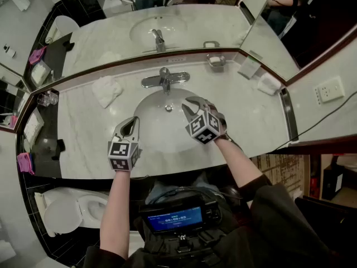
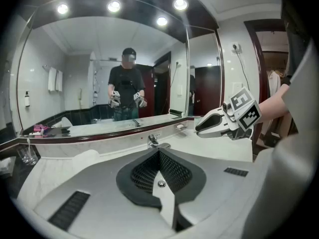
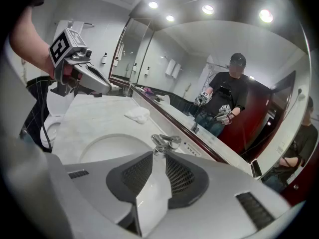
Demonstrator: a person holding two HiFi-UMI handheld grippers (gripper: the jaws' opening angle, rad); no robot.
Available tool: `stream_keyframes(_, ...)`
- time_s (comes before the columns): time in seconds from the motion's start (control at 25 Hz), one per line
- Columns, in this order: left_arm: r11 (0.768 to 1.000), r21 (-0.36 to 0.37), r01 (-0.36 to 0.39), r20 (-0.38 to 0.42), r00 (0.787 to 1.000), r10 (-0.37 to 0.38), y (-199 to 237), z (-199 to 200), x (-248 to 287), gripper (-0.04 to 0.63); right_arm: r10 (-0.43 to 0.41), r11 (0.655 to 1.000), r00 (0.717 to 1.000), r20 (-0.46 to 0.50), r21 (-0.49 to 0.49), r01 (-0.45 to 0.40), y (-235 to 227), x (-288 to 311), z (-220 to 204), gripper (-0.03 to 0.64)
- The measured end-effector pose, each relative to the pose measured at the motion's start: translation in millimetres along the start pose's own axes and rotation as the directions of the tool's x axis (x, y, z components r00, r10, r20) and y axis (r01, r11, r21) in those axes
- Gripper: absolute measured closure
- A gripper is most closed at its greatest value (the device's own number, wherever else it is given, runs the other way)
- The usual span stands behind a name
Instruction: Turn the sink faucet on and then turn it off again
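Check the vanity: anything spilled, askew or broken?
Nothing spilled or broken. Only oddity: a crumpled white cloth lies loose on the counter left of the faucet. No stream shows at the faucet.

**Desk:** What finishes am I seeing?

**Operator:** From my remote seat, I see the faucet (image 1: 165, 80) in polished chrome, mirror-bright. The worktop (image 1: 251, 127) is pale veined marble with a soft gloss. The sink (image 1: 153, 135) looks like smooth white glazed ceramic.

**Desk:** Anything soft?

**Operator:** A crumpled white cloth (image 1: 106, 90), matt and nubbly. My left gripper (image 2: 159, 153) is matt grey plastic, with dark cross-ribbed pads (image 2: 174, 172).
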State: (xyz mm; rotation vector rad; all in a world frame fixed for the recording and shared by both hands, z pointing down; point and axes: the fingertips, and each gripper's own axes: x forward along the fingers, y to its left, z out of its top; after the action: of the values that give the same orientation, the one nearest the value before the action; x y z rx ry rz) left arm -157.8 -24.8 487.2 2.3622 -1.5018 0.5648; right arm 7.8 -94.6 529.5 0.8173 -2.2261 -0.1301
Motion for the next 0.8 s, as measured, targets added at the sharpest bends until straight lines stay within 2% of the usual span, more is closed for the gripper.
stream_keyframes(0.12, 1.0, 0.003, -0.008, 0.007, 1.0, 0.008, 7, 0, -1, 0.598, -0.009, 0.997, 1.0, -0.006, -0.071, 0.008, 0, 17, 15, 0.467)
stream_keyframes(0.28, 1.0, -0.003, -0.02, 0.017, 1.0, 0.02, 15, -1, 1, 0.598, -0.04, 0.978, 0.999, -0.015, -0.204, 0.036, 0, 39, 35, 0.434)
stream_keyframes(0.36, 1.0, -0.012, -0.024, 0.019, 1.0, 0.024, 18, -4, 2, 0.598, -0.058, 0.96, 0.998, -0.024, -0.276, 0.049, 0, 53, 42, 0.413)
stream_keyframes(0.56, 0.999, -0.029, -0.021, 0.025, 0.999, 0.022, 23, -10, 6, 0.598, -0.082, 0.906, 0.995, -0.054, -0.42, 0.052, 2, 91, 51, 0.411)
stream_keyframes(0.8, 0.999, -0.036, -0.009, 0.03, 1.0, 0.011, 26, -20, 9, 0.598, -0.122, 0.836, 0.991, -0.063, -0.545, 0.068, -3, 139, 52, 0.41)
